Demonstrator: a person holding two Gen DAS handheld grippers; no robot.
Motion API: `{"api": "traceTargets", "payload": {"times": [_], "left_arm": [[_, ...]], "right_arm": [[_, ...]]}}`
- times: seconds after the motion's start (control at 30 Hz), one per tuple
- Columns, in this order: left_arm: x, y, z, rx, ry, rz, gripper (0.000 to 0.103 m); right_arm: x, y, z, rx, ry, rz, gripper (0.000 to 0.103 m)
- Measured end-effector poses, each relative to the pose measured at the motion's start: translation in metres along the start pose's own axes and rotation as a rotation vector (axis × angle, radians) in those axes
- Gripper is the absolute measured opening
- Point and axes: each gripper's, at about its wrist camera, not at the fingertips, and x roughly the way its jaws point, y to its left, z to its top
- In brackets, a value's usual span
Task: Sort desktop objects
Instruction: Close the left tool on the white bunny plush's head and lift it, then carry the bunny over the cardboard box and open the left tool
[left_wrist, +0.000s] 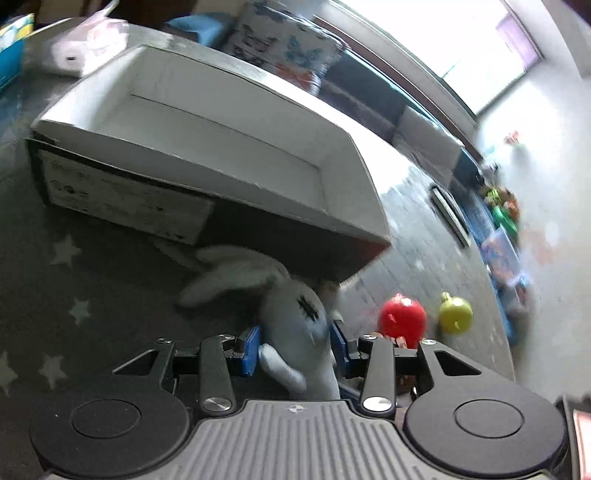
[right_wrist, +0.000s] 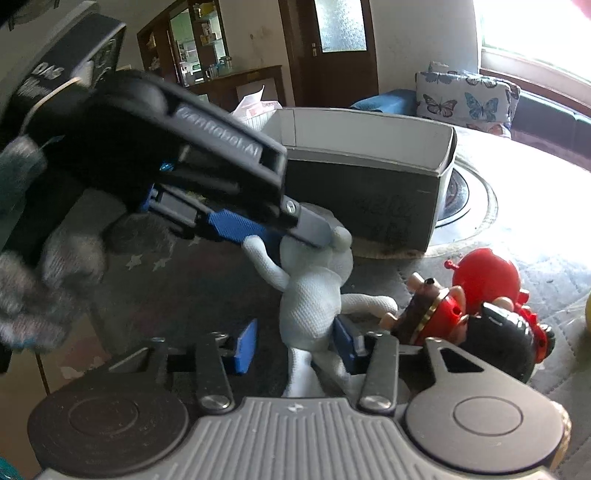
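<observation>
A pale grey plush rabbit (left_wrist: 295, 325) is held between the blue pads of my left gripper (left_wrist: 295, 341), just in front of an open white-lined cardboard box (left_wrist: 207, 155). In the right wrist view the same rabbit (right_wrist: 314, 295) hangs upright with the left gripper's fingers (right_wrist: 258, 229) clamped on its head. My right gripper (right_wrist: 293, 347) is open around the rabbit's lower body; its right pad touches the rabbit, its left pad stands apart. The box (right_wrist: 369, 177) stands behind the rabbit.
A red ball toy (left_wrist: 402, 314) and a yellow ball toy (left_wrist: 455, 314) lie right of the box. A red-and-black figure toy (right_wrist: 472, 325) lies by my right gripper's right finger. A butterfly cushion (right_wrist: 465, 99) and sofa are behind. The mat is grey with stars (left_wrist: 74, 306).
</observation>
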Motion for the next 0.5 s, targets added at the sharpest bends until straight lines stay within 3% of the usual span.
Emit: {"api": "traceTargets", "payload": {"times": [0.1, 0.27, 0.5], "left_arm": [[0.004, -0.006, -0.007, 0.057, -0.001, 0.020, 0.043], [0.011, -0.004, -0.010, 0.049, 0.003, 0.006, 0.044], [0.007, -0.014, -0.016, 0.114, -0.026, 0.040, 0.035]], "right_arm": [[0.000, -0.001, -0.001, 0.003, 0.001, -0.003, 0.041], [-0.001, -0.001, -0.002, 0.009, -0.001, -0.008, 0.037], [-0.003, 0.003, -0.003, 0.006, -0.002, -0.006, 0.033]]}}
